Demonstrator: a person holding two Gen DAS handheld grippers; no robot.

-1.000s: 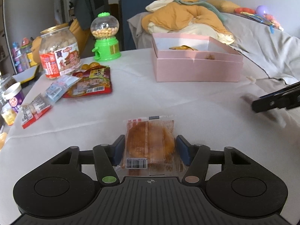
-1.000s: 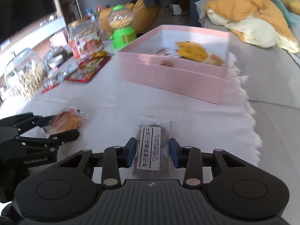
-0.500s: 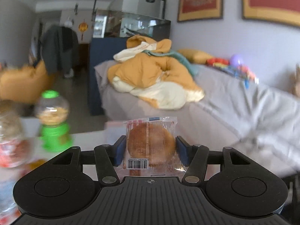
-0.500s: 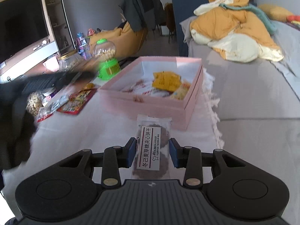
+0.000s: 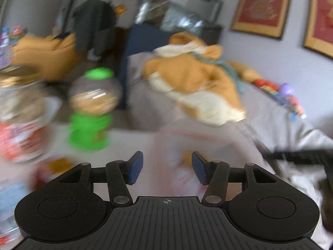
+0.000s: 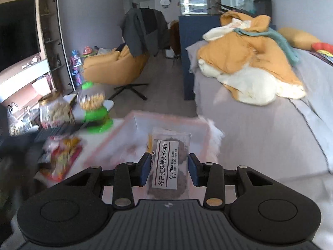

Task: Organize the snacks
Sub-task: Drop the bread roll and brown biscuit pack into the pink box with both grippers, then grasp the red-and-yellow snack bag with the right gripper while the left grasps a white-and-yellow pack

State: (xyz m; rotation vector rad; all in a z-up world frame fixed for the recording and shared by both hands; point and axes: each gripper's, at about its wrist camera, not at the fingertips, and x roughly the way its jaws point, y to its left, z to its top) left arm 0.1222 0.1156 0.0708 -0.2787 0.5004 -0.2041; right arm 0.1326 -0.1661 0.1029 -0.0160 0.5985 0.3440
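My left gripper (image 5: 167, 167) is open and empty, held above the near left corner of the pink box (image 5: 208, 133), which is blurred by motion. Snack packets (image 5: 188, 158) lie inside the box, too blurred to tell apart. My right gripper (image 6: 169, 167) is shut on a clear packet of dark sandwich biscuits with a white label (image 6: 166, 162) and holds it over the pink box (image 6: 129, 125). The right gripper's black body shows at the right edge of the left wrist view (image 5: 301, 156).
A green gumball dispenser (image 5: 91, 112) and a snack jar with a red label (image 5: 18, 120) stand on the white table left of the box. Red snack bags (image 6: 62, 156) lie at the left. A grey sofa with an orange blanket (image 6: 249, 62) is behind.
My left gripper has let go of the round cake packet and now stands open over the box. My right gripper has carried the biscuit packet forward over the box.
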